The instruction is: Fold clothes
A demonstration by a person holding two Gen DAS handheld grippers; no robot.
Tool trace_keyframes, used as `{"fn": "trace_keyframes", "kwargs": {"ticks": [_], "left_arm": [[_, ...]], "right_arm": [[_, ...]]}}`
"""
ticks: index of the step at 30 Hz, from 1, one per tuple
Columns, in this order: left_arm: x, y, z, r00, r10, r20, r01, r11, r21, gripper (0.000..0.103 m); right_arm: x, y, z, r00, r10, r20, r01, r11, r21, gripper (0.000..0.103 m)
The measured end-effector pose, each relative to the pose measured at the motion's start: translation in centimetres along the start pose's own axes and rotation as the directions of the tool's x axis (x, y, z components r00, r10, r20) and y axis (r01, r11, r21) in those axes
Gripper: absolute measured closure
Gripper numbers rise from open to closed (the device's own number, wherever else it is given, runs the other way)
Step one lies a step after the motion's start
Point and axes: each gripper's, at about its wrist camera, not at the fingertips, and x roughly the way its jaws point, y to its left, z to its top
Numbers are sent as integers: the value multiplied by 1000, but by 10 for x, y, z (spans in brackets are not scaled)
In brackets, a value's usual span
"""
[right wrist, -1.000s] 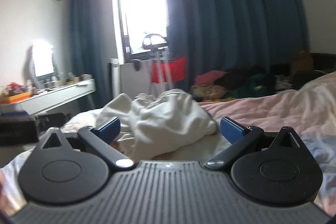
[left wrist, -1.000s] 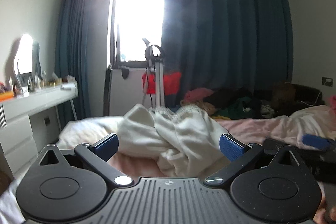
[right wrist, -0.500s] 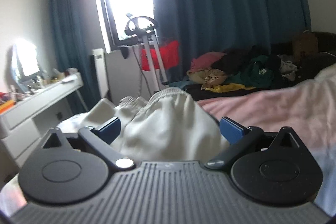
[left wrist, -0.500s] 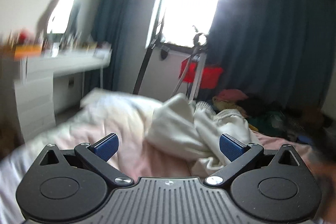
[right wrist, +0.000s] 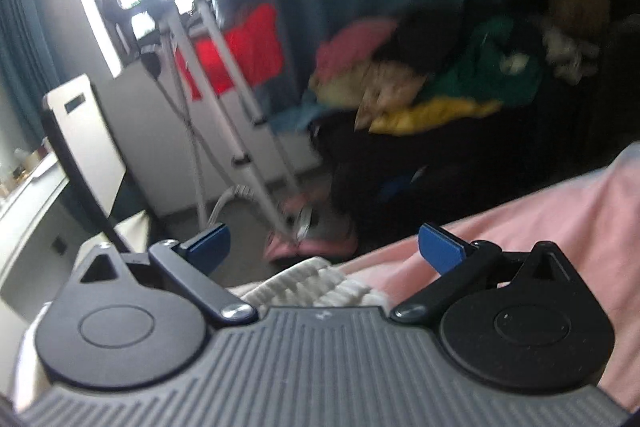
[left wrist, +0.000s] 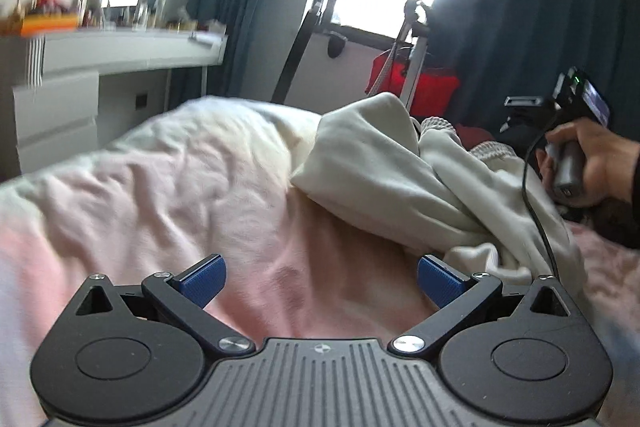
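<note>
Crowding far side – clothes pile (right wrist: 432,95), garment steamer (right wrist: 224,115)

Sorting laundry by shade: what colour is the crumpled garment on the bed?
Cream garment, clearest in the left wrist view.

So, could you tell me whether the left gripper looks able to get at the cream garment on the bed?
Probably yes: the left gripper is open over the pink bedsheet, the cream garment lies just ahead on its right, and nothing lies between.
</note>
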Motion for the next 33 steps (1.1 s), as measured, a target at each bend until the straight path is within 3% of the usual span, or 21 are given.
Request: {"fn": "trace_keyframes", "kwargs": {"ticks": [2,5,6,7,8,9,11,15,18,22,27,30,33], "left_arm": [[10,-2,2,1000,-2,-3,2,1000,-5,0],[16,-6,2,1000,13,-13,-13,1000,24,0],[15,-6,2,1000,12,-6,-12,999,36,0],[14,-5,2,1000,10,2,-10,999,46,0],[13,-5,2,1000,11,0,-11,999,49,0],[12,-4,1,1000,13,-3,-12,999,53,0],[8,1,5,1000,4,-24,-3,999,34,0],[-29,12,26,999,-34,-19,34,999,-22,0],[-70,17,36,996,-82,18,83,994,-69,0],[-129,18,45,986,-152,73,159,982,-104,0],[-190,-5,41,971,-211,115,209,977,28,0],[-202,-27,28,964,-247,96,235,965,120,0],[-204,-49,7,962,-269,52,254,946,201,0]], "right_arm": [[7,7,1,999,-5,-54,3,999,-46,1],[15,21,1,988,-79,-130,61,988,-141,1],[18,24,0,983,-100,-156,74,984,-160,11],[20,26,-2,976,-102,-192,70,983,-167,24],[20,29,-3,970,-112,-215,75,982,-172,45],[16,32,-7,964,-144,-222,103,977,-187,56],[-7,36,-11,970,-157,-185,117,971,-210,71],[-81,34,-14,991,-106,-79,90,978,-189,87],[-157,26,-23,999,-34,-5,33,985,-167,88],[-277,6,-56,995,66,79,-50,981,-187,88],[-402,-36,-119,974,168,149,-125,956,-264,88],[-440,-66,-158,972,184,145,-141,954,-266,89],[-449,-102,-188,976,205,70,-190,964,-187,88]]}}
